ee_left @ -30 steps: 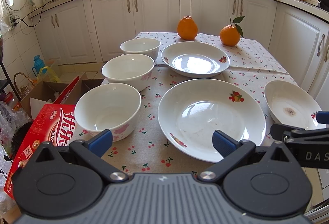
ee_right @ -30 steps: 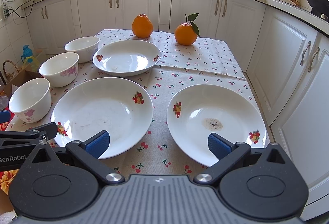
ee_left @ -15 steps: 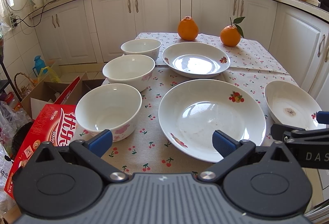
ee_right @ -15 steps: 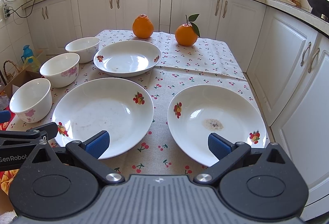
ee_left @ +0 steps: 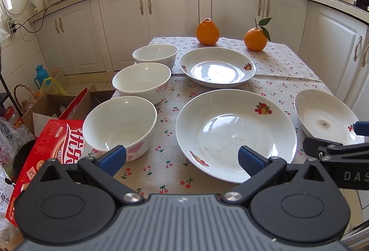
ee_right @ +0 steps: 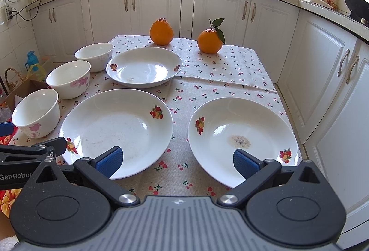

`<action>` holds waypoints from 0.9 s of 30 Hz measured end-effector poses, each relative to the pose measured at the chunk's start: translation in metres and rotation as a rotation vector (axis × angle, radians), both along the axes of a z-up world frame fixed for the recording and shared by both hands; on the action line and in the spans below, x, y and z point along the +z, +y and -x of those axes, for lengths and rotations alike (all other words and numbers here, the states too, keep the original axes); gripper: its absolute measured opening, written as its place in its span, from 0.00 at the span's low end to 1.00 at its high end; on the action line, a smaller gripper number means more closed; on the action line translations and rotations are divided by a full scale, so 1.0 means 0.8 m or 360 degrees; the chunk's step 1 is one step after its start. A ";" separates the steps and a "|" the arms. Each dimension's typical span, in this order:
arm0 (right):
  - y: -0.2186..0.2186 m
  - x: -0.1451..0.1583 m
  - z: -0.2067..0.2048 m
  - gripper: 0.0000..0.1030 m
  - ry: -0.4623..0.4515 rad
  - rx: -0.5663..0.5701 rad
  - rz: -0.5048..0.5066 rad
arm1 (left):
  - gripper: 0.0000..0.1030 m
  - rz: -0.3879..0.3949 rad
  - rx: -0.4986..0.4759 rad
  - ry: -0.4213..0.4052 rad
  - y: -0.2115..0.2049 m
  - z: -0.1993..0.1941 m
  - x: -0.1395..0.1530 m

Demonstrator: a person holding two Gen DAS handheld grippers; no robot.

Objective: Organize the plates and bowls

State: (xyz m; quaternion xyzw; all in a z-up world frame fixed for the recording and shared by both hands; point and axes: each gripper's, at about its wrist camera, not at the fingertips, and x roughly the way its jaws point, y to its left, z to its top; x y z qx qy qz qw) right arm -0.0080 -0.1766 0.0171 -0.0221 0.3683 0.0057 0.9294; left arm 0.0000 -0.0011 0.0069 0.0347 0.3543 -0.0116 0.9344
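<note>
**Both grippers poised over unsorted crockery, nothing yet lifted**

Left wrist view: the left gripper [ee_left: 182,157], jaws wide apart and empty, faces three bowls [ee_left: 120,123] in a row on the table [ee_left: 288,62]; stacking likely starts with the nearest.
Right wrist view: the right gripper [ee_right: 176,160], jaws likewise spread and empty, hangs over two plates [ee_right: 242,135] lying side by side; next it must close on a rim.

Two oranges [ee_right: 161,31] sit at the far end of the cherry-print tablecloth [ee_right: 230,71], a red box [ee_left: 46,158] beside the table.
</note>
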 end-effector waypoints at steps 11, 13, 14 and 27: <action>-0.025 0.015 0.002 1.00 -0.0080 0.0050 -0.0035 | 0.99 0.0039 -0.0142 -0.0117 -0.011 -0.009 0.018; -0.034 0.019 0.003 1.00 -0.0117 0.0070 -0.0028 | 0.99 0.0055 -0.0178 -0.0121 -0.012 -0.015 0.023; -0.038 0.022 0.003 1.00 -0.0136 0.0082 -0.0021 | 0.99 0.0053 -0.0202 -0.0114 -0.014 -0.018 0.025; -0.115 0.014 0.011 1.00 -0.0153 0.0123 0.0067 | 0.99 0.0045 -0.0374 -0.0028 -0.040 -0.053 0.029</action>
